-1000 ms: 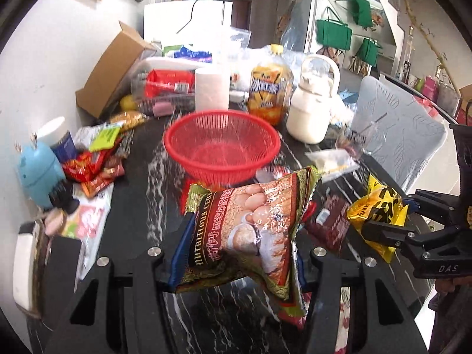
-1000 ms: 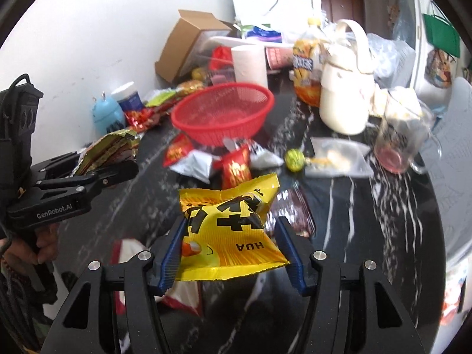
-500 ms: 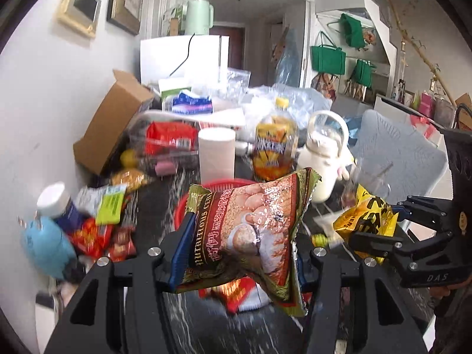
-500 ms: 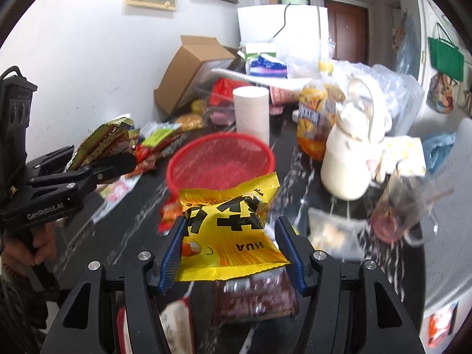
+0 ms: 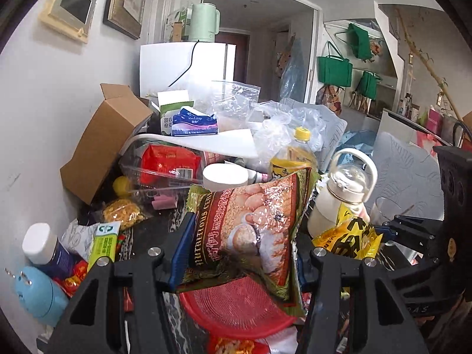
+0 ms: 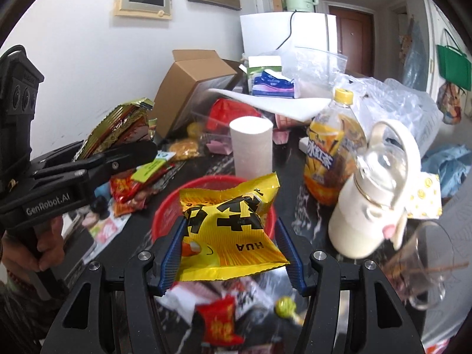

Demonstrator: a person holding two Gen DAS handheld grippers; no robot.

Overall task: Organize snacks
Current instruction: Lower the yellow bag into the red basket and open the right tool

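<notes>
A cereal packet (image 5: 250, 230) is pinched by the left gripper (image 5: 239, 253) and a yellow snack bag (image 6: 227, 224) by the right gripper (image 6: 230, 253), both held above the red basket (image 6: 168, 209) (mid-table).

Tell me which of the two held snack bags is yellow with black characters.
The yellow bag in the right claw. The cereal bag in the left claw is red-brown with green edges.
</notes>
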